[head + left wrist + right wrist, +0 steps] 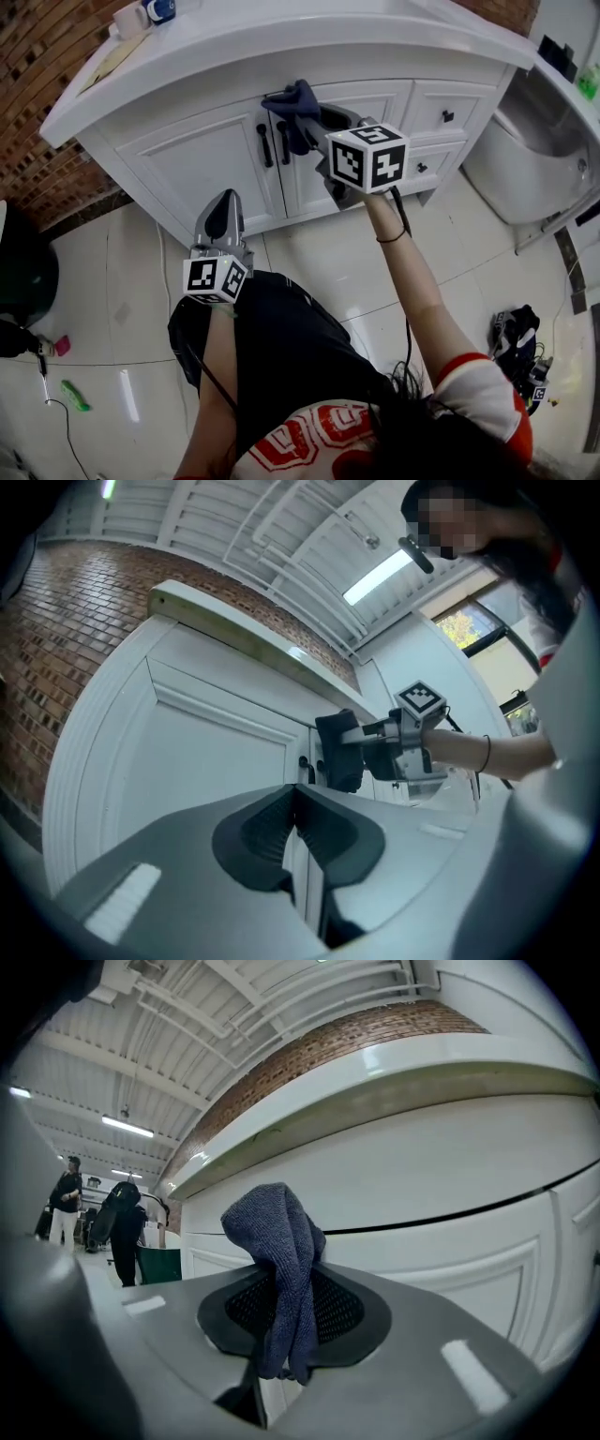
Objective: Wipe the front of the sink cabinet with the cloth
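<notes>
The white sink cabinet [206,159] has two doors with black handles [263,144] and drawers at the right. My right gripper [309,117] is shut on a dark blue cloth [294,105], pressed against the top of the doors near their middle seam. In the right gripper view the cloth [281,1260] hangs folded between the jaws, close to the cabinet front [422,1204]. My left gripper [223,217] hangs lower, just in front of the left door, shut with nothing in it. Its view shows the left door [197,752] and the cloth [339,752] beyond.
A white countertop [281,37] overhangs the cabinet, with small items at its back left. A brick wall [37,84] stands at the left. A toilet [534,141] sits at the right. Small objects [75,394] lie on the tiled floor, and dark gear [516,337] lies at the right.
</notes>
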Action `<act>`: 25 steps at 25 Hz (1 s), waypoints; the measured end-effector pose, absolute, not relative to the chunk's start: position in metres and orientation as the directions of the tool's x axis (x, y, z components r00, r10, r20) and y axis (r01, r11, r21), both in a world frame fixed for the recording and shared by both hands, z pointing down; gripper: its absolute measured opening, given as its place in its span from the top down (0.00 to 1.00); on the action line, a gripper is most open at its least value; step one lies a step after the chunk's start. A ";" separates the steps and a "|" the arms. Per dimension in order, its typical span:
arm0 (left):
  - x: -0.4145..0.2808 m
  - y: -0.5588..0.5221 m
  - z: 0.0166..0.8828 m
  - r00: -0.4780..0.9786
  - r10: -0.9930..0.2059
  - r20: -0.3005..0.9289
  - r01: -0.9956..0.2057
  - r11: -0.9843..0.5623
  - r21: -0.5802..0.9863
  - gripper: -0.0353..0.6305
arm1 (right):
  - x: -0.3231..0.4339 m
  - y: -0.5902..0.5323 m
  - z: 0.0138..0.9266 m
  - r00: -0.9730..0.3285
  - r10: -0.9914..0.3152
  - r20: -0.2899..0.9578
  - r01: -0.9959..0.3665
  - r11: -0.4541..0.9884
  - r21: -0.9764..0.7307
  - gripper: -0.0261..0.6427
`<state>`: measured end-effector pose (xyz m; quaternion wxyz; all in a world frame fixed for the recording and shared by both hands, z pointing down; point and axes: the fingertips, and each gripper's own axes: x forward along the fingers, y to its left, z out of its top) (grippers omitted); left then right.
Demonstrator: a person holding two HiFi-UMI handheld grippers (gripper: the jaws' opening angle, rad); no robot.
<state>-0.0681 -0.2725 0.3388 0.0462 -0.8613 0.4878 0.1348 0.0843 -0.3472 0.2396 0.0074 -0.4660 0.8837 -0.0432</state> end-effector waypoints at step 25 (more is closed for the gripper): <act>-0.065 -0.271 0.344 0.495 -0.829 -0.260 -0.854 -0.519 0.031 0.95 | 0.313 -0.371 0.268 -0.178 -0.975 0.133 -0.984 0.175 -0.035 0.84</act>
